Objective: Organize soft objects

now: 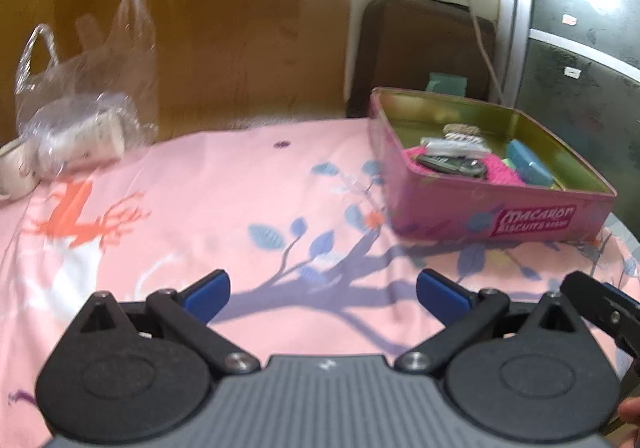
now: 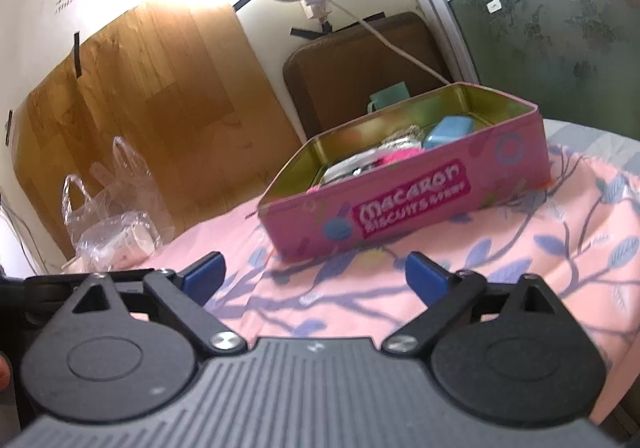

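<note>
- Two hand-held grippers, both spread wide and empty: my left hand-held gripper and right hand-held gripper hover over the pink cloth on the worktop.
- Soft pink knit piece lies inside the biscuit tin, under other small things.
- From my left the tin sits ahead and to the right; from my right it is straight ahead and looks nearer, long side facing me.
- Clear plastic bag stands far left, well apart from the tin.

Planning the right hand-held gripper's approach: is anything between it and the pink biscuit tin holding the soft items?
Nothing visible. The right hand-held gripper is open, and only bare pink floral cloth lies between it and the pink rectangular metal tin. The clear plastic bag sits far off to the left.
</note>
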### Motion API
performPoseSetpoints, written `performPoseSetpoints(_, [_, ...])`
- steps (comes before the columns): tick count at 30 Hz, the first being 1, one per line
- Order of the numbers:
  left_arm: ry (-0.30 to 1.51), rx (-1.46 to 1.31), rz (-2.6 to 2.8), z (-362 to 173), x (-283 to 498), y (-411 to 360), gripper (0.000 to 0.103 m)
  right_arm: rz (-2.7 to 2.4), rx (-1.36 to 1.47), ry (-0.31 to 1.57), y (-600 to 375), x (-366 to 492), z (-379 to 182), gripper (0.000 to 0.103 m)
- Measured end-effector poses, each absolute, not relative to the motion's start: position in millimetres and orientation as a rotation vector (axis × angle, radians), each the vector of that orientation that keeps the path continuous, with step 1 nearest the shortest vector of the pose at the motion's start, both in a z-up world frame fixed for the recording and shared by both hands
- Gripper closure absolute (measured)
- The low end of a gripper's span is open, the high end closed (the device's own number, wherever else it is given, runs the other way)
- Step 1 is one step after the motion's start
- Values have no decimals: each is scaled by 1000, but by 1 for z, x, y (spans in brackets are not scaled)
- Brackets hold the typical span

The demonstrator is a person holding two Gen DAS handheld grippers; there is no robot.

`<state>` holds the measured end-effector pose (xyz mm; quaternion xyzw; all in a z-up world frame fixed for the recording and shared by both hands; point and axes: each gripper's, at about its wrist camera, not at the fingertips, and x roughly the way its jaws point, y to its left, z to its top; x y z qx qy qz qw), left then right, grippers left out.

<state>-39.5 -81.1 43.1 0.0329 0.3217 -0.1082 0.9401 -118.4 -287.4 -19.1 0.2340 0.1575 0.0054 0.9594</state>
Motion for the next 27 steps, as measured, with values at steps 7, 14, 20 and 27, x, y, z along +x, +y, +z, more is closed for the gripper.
performPoseSetpoints(7, [683,104,-175,27,-47,-68,0,29,458,345,-265,-122,-19,1])
performPoseSetpoints(14, [615,192,-136,28,-57,-69,0,35,457,362,-256,-122,-21,0])
performPoseSetpoints(20, [583,220,-150,32,-63,-74,0,19,475,350,-260,-124,-22,0])
performPoseSetpoints(27, [595,259,-144,29,-64,-83,0,4,501,344,-265,-127,-24,0])
